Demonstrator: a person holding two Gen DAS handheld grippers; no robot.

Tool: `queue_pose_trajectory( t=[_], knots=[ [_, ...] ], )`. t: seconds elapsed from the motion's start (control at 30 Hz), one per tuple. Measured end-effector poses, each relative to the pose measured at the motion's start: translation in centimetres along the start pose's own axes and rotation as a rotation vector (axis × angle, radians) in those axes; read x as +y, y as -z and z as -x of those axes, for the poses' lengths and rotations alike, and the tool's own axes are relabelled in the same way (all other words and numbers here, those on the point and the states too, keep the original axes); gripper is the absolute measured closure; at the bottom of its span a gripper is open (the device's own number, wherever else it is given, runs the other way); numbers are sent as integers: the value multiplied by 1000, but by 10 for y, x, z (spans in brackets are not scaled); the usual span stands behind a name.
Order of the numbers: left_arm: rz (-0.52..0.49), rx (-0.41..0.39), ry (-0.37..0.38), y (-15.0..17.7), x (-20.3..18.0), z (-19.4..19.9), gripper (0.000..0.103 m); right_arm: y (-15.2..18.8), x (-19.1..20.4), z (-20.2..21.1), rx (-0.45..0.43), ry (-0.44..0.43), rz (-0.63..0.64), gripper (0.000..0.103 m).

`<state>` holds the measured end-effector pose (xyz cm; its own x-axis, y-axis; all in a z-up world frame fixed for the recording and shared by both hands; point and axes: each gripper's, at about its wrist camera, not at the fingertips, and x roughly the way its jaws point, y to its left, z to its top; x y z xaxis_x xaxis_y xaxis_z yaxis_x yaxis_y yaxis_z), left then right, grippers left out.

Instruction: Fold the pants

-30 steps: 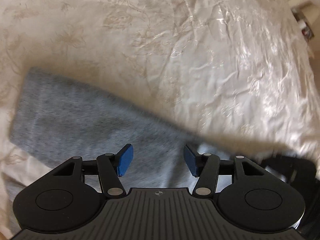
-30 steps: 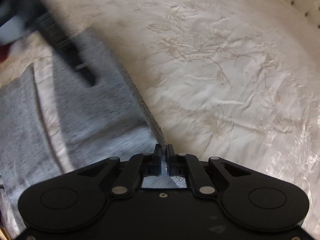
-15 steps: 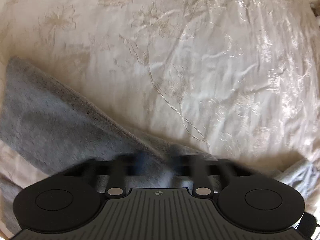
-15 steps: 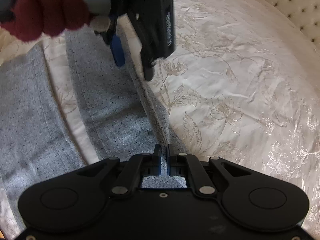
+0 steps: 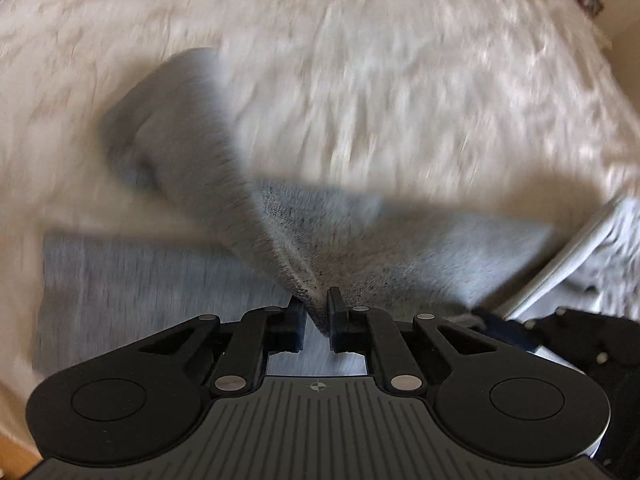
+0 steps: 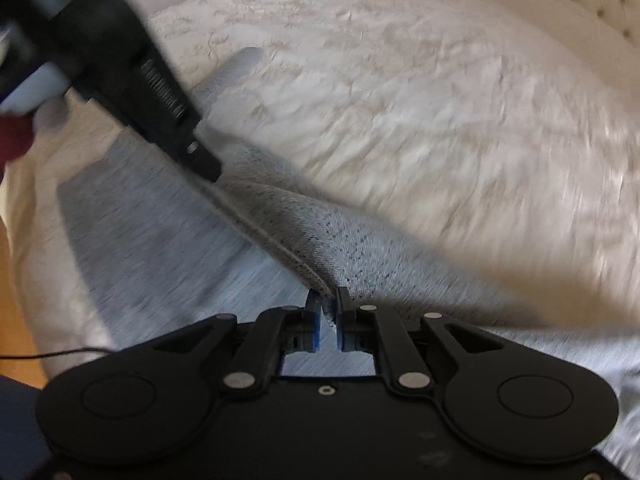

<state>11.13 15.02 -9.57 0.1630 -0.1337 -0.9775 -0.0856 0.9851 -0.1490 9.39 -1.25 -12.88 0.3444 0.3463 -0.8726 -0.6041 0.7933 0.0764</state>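
I held both claws, the left gripper (image 5: 317, 312) and the right gripper (image 6: 329, 322), closed on one edge of the grey pants (image 5: 400, 240), lifted above the bedspread (image 5: 400, 80), probably to fold one leg over the other.

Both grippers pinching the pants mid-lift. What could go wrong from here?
1. The left gripper holds only a thin edge of the pants; it may slip out during the fast, blurred motion.
2. The right gripper pinches a similarly narrow seam, so pulling the two apart might tear one grip loose.
3. One leg lies flat on the bedspread while the lifted leg twists, so the fold could land crooked.
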Motion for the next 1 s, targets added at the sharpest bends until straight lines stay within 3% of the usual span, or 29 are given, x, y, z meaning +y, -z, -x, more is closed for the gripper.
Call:
queue_pose_trajectory(
  t=[0.17,0.2,0.23,0.27,0.47,0.6,0.7,0.8,0.9,0.93,0.97,1.0],
  knots=[
    [-18,57,-25,18,-3,-25,93,29,-1,12,2,-20,-167,86],
    [-26,56,-44,19,-6,-28,93,31,-8,19,-12,-19,-222,81],
    [-41,52,-59,19,-10,-31,93,33,-18,28,-29,-1,-288,69],
    [-53,46,-68,18,-13,-32,93,33,-30,37,-51,28,-346,56],
    [-36,31,-82,16,-18,-35,93,32,-135,81,-158,337,-717,18],
    [-6,29,-90,21,-13,-35,93,15,-210,76,-117,512,-858,15],
    [6,31,-101,19,-13,-36,93,4,-252,58,-47,572,-932,8],
    [22,32,-109,19,-14,-37,93,-4,-275,31,48,584,-990,8],
    [35,29,-117,30,-18,-38,93,-5,-281,1,180,607,-971,9],
    [40,28,-120,30,-18,-39,93,-3,-280,-10,224,609,-950,22],
    [45,26,-120,29,-18,-38,93,-1,-279,-15,259,613,-929,50],
    [46,20,-119,31,-16,-33,93,2,-277,-16,277,603,-913,66]
  ],
)
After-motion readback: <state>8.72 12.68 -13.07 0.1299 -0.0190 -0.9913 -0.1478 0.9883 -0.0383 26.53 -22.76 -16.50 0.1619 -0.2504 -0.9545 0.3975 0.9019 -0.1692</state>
